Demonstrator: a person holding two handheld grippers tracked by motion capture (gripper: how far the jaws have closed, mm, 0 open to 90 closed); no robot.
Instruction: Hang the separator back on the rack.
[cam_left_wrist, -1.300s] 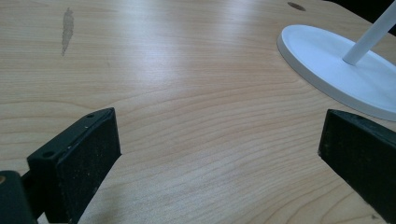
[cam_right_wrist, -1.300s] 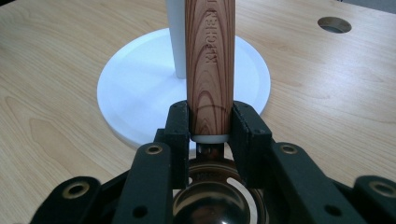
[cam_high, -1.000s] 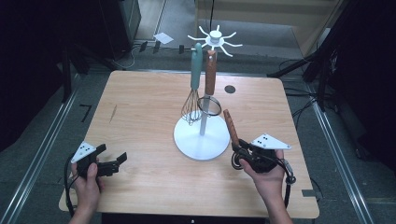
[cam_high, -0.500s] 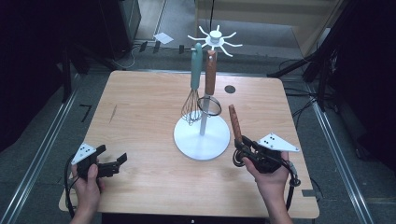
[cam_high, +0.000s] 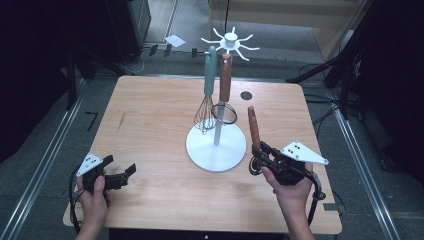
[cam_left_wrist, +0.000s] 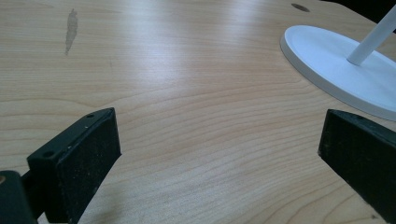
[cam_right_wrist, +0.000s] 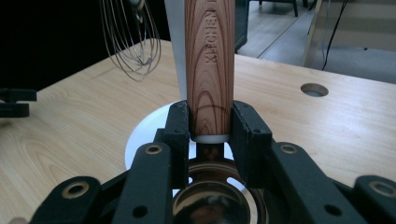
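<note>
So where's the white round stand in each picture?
High view: the white stand sits mid-table, left of the right tongs.
Left gripper view: its base lies at the upper right.
Right gripper view: its base peeks out behind the wooden handle.
Shared landmark: the stand's white pole.

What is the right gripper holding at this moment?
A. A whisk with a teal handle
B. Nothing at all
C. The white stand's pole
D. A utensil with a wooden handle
D: in the right gripper view, the right gripper has its jaws pressed against both sides of the wooden handle, with a metal bowl-shaped end just below; the whisk hangs on the white stand.
</note>
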